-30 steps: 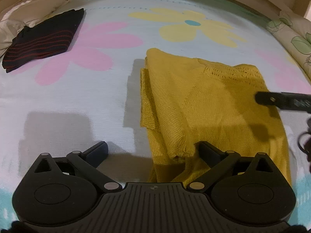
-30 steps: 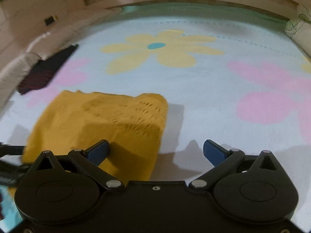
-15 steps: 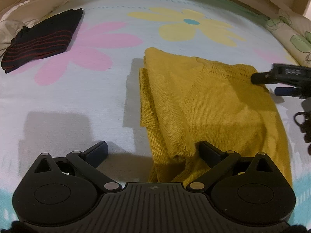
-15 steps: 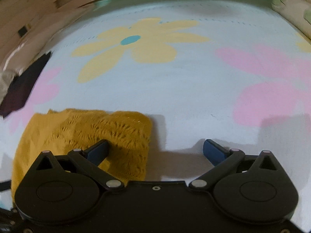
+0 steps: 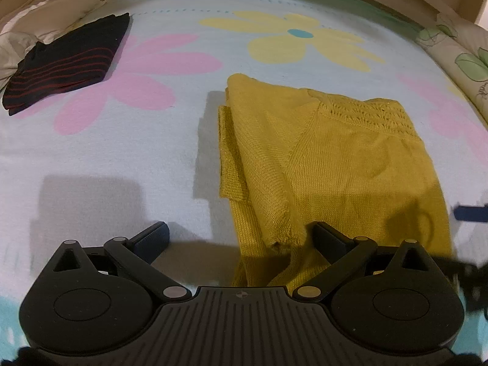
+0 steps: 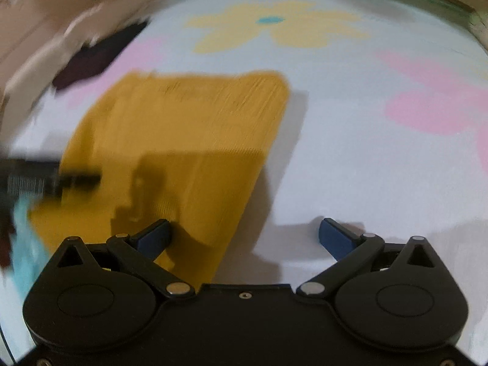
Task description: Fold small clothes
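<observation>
My yellow sweater point(image 5: 329, 164) lies partly folded on the flower sheet point(image 5: 152, 152), just in front of me. My left gripper point(image 5: 241, 235) is spread wide, one finger on the near hem. My right gripper point(image 6: 244, 235) is spread wide too, holding nothing. I think another fold comes next, so I must pinch the near edge. The right view is blurry, so that edge is hard to see.

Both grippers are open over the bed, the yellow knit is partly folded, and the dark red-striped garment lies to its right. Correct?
Not quite. In the left wrist view the dark striped garment lies to the left of the yellow knit, further back. The rest holds: left gripper and right gripper are open.
</observation>
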A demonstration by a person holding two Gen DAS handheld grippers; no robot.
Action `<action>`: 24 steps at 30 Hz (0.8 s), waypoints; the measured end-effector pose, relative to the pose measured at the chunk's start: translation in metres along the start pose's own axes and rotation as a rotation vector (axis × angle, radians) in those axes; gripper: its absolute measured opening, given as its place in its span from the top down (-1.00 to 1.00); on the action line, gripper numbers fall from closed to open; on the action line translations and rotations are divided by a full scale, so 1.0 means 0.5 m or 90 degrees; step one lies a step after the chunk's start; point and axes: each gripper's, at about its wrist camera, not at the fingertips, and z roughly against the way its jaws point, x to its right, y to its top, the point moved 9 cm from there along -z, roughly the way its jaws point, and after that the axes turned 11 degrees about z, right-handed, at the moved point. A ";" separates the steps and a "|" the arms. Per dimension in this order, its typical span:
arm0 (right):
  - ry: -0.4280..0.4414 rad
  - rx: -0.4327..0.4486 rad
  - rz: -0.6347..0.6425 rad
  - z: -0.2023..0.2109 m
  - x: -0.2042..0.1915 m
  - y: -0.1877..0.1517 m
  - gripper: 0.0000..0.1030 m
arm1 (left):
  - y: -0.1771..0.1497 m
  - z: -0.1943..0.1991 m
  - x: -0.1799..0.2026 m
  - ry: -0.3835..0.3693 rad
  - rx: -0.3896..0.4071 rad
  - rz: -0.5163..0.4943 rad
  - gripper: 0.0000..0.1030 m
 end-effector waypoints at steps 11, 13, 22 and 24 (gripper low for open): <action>0.050 0.037 -0.007 0.020 -0.013 -0.035 -1.00 | -0.010 0.050 -0.056 -0.073 -0.042 0.067 -0.97; 0.056 0.037 -0.008 0.019 -0.010 -0.033 -1.00 | -0.017 0.059 -0.054 -0.083 -0.046 0.071 -0.97; 0.069 0.045 -0.018 0.022 -0.008 -0.036 -1.00 | -0.040 0.033 0.011 -0.123 -0.081 0.062 -0.97; 0.075 0.050 -0.021 0.023 -0.006 -0.036 -1.00 | -0.033 0.027 0.018 -0.110 -0.070 0.044 -0.97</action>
